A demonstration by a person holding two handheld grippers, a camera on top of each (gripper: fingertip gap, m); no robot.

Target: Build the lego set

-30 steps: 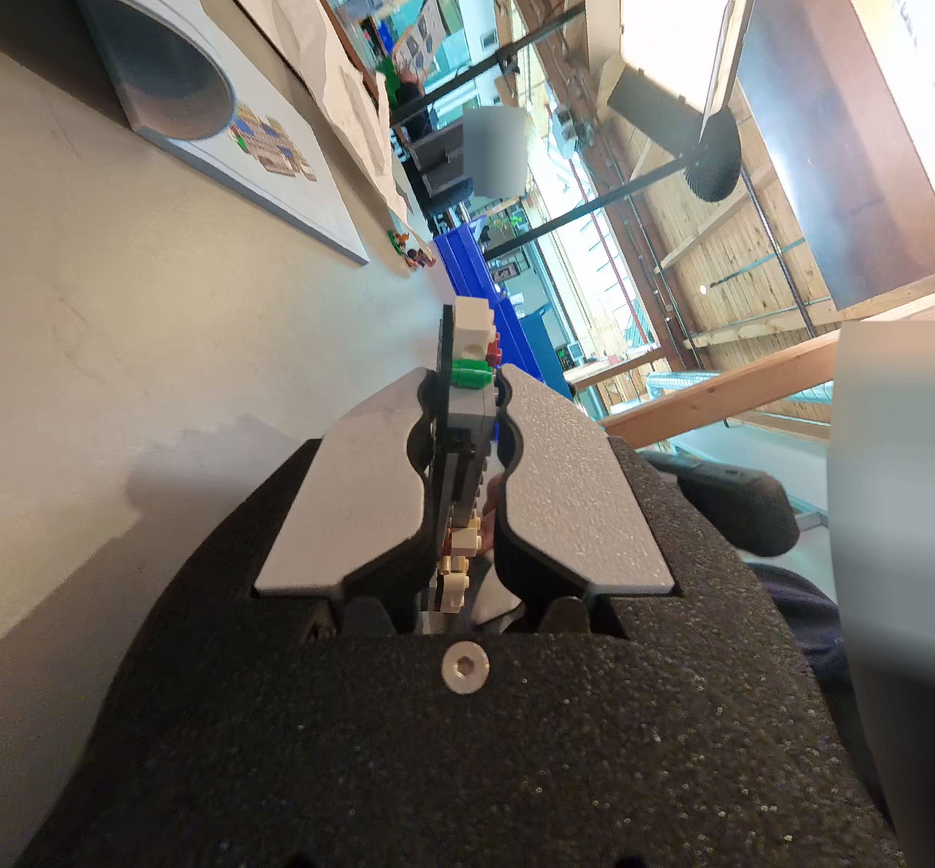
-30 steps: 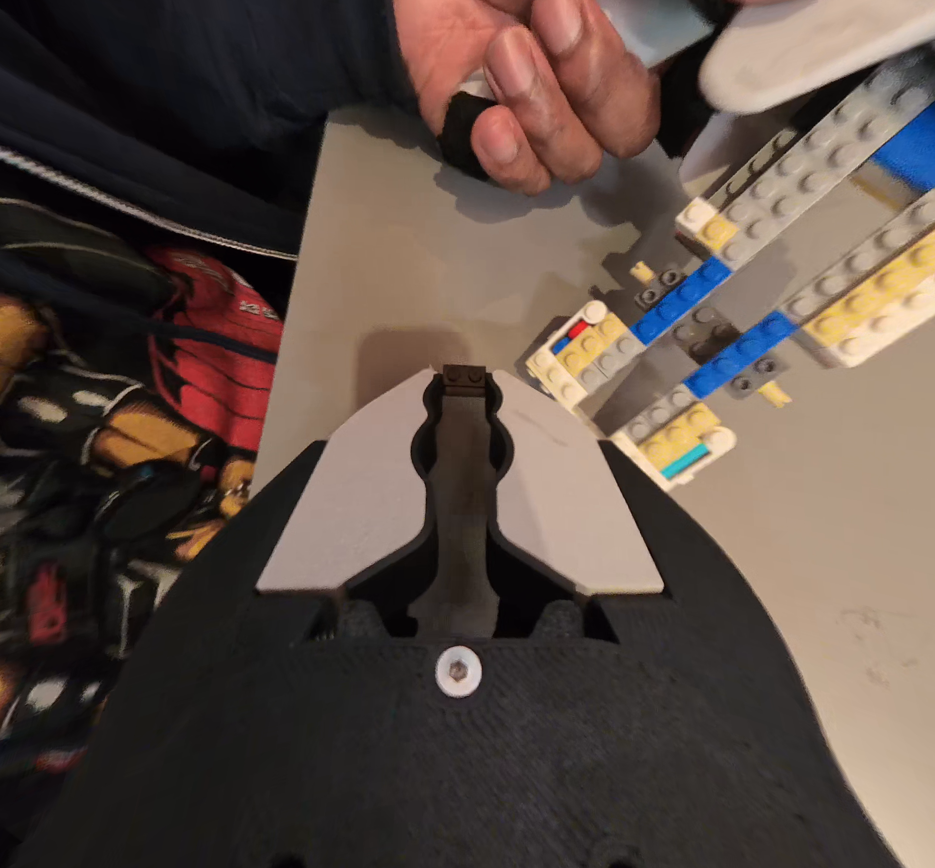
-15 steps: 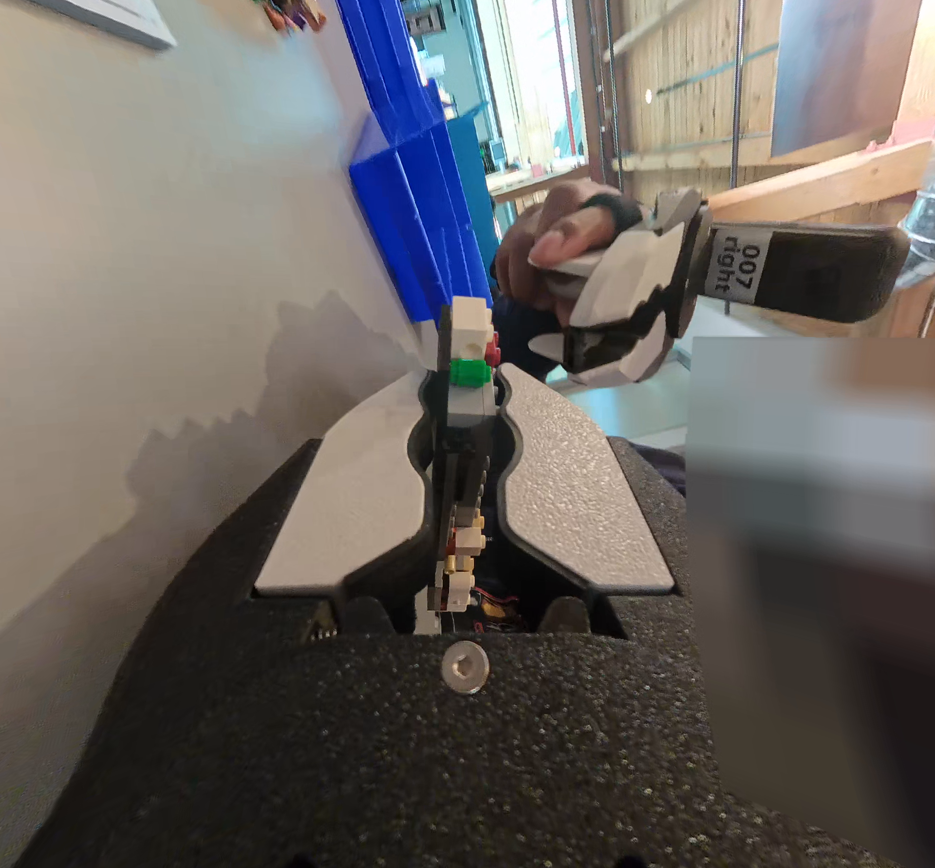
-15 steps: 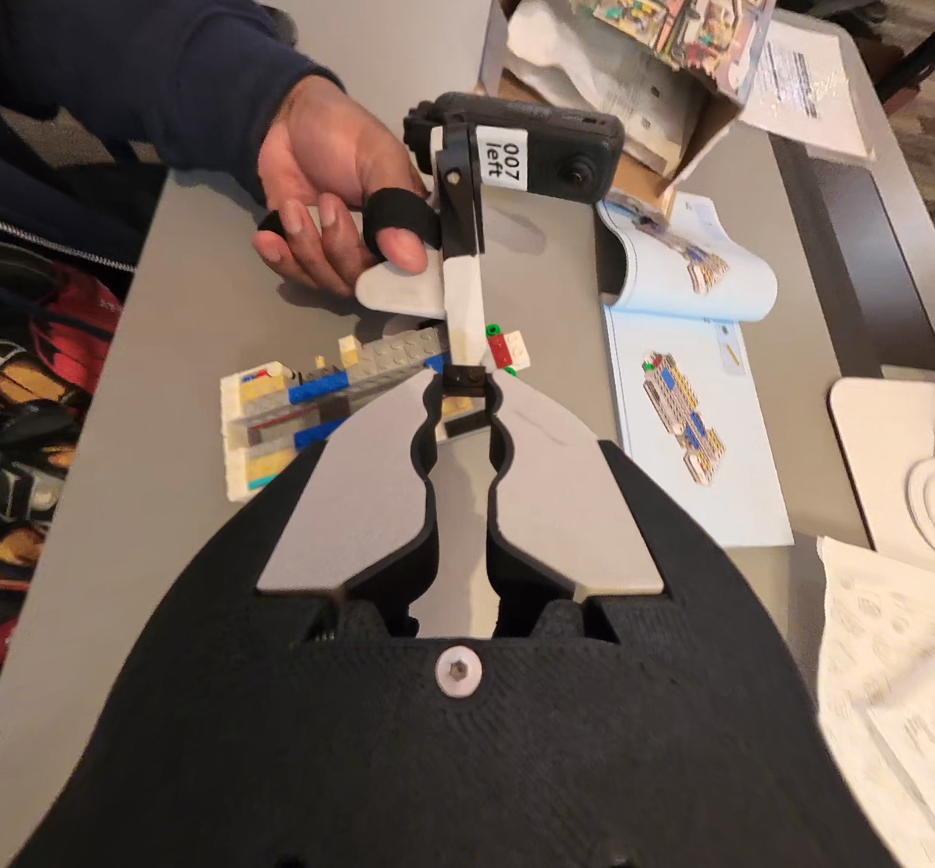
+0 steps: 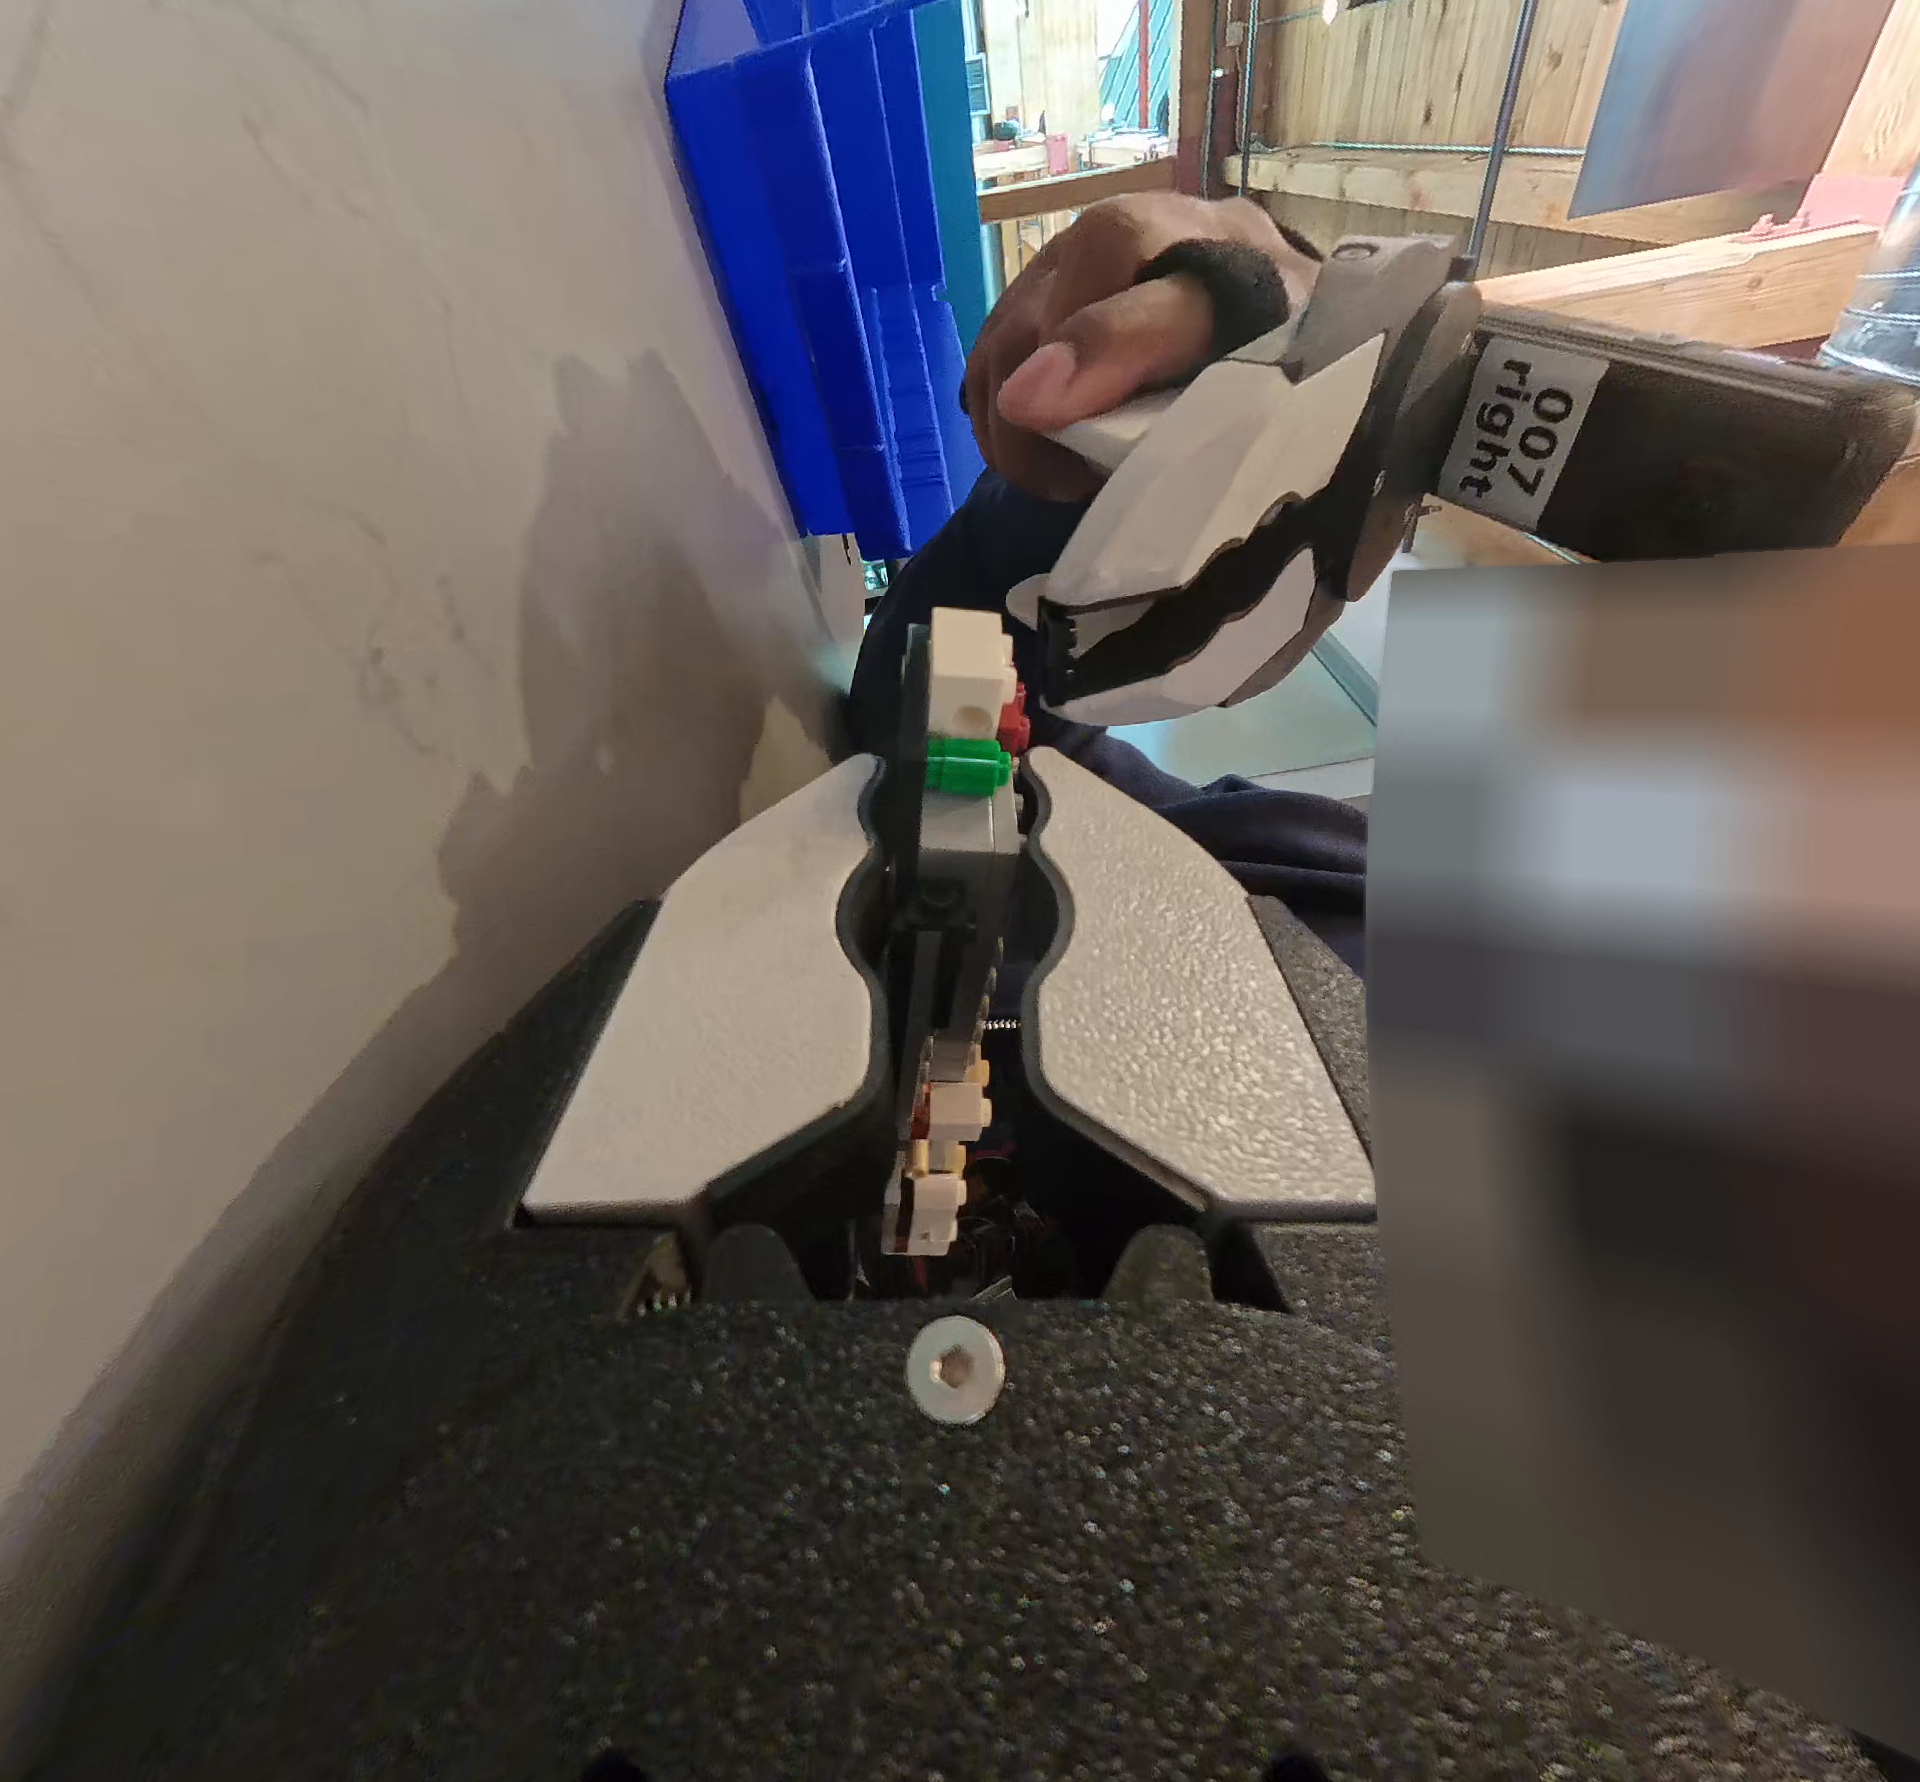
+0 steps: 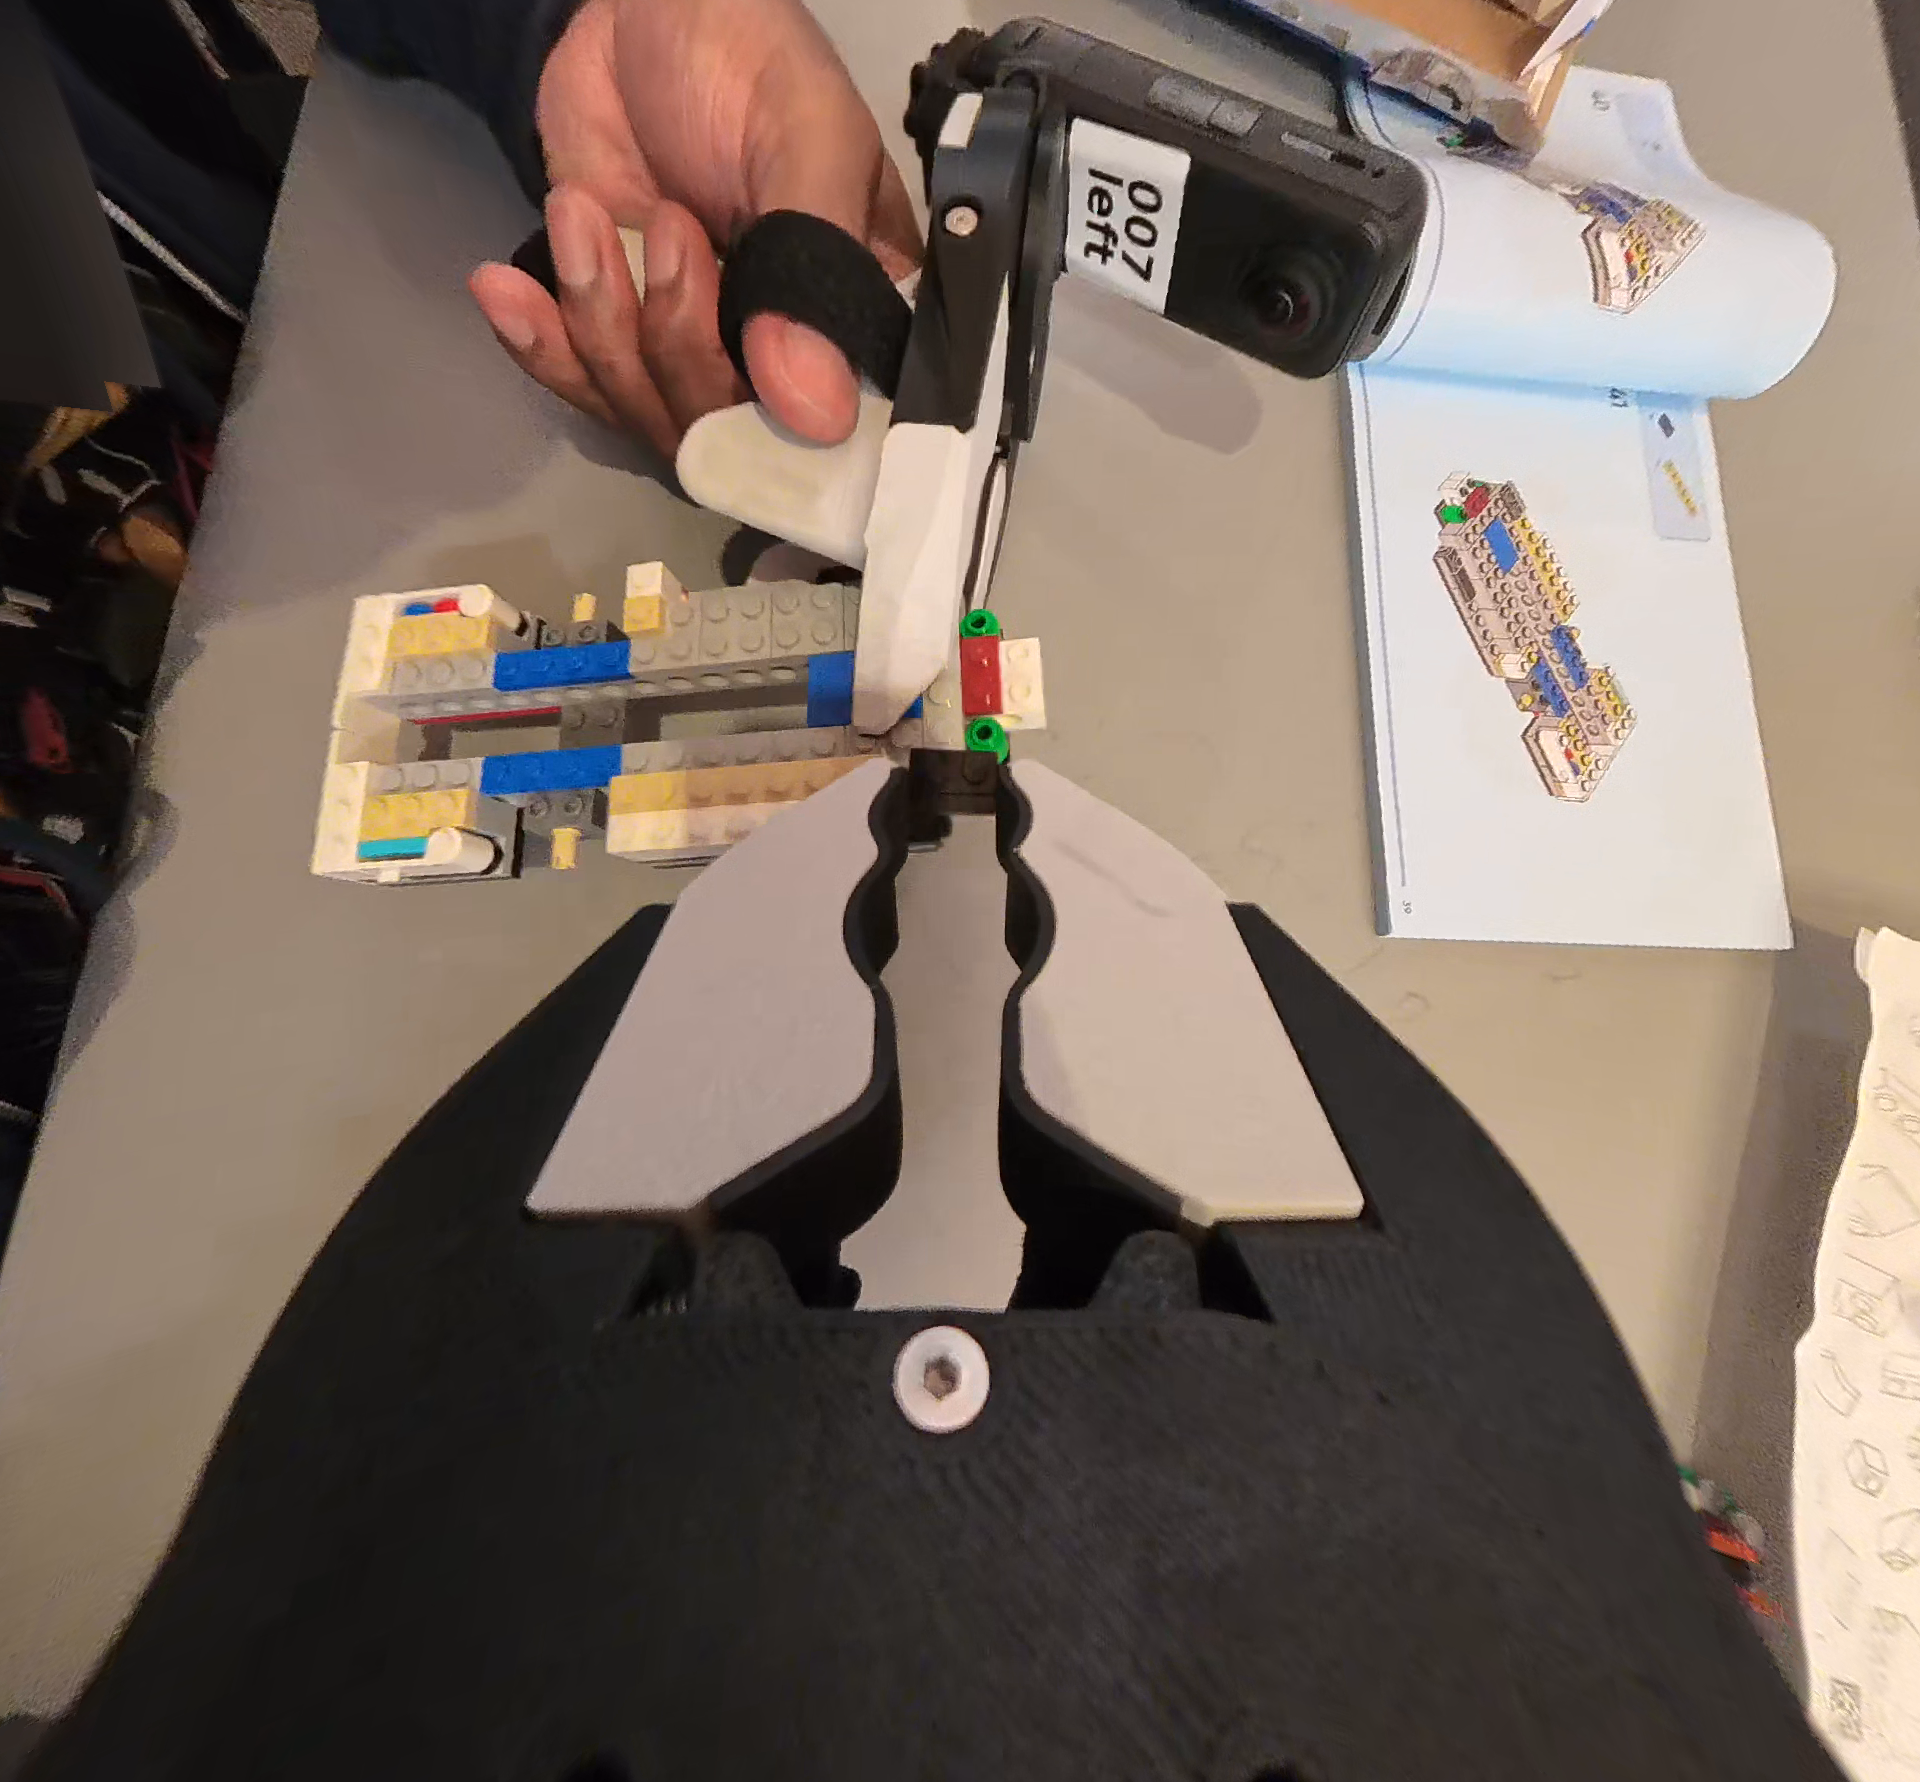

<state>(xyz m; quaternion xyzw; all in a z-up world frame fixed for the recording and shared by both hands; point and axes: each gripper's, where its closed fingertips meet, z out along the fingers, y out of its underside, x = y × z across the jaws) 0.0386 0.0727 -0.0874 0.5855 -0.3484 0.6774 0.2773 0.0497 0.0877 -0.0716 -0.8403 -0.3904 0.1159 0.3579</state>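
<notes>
Model (image 6: 582,724) of many small snap-together bricks, long and flat, grey, blue, yellow and white, lies on the grey bench (image 6: 1195,610) just ahead of the right tongs (image 6: 948,776). The left tongs (image 5: 943,797) are clamped across its far end, their pads pressing on a grey brick with green (image 5: 966,764), red and white (image 5: 968,667) bricks poking out just past the tips. The right tongs are closed on a small black brick (image 6: 951,782), which sits at the near edge of the model beside a green stud (image 6: 982,737). Whether the black brick already touches the model cannot be told.

Handling, as a judgement: the model looks light and stiff, but brittle at its joints. Its 2 long rails could pop apart if twisted or squeezed across the gap between them. The safest hold is across a solid stacked end, where the left tongs now grip. The black brick is tiny and smooth and could slip if pinched off-centre.

Compared with 1 second ago, the right tongs have swung from the bench edge near the person's lap to the model's clamped end, keeping the black brick. The left tongs have kept their grip while turning, so that the right tongs (image 5: 1070,652) now show close beside the white brick. A booklet (image 6: 1558,652) lies to the right.
</notes>
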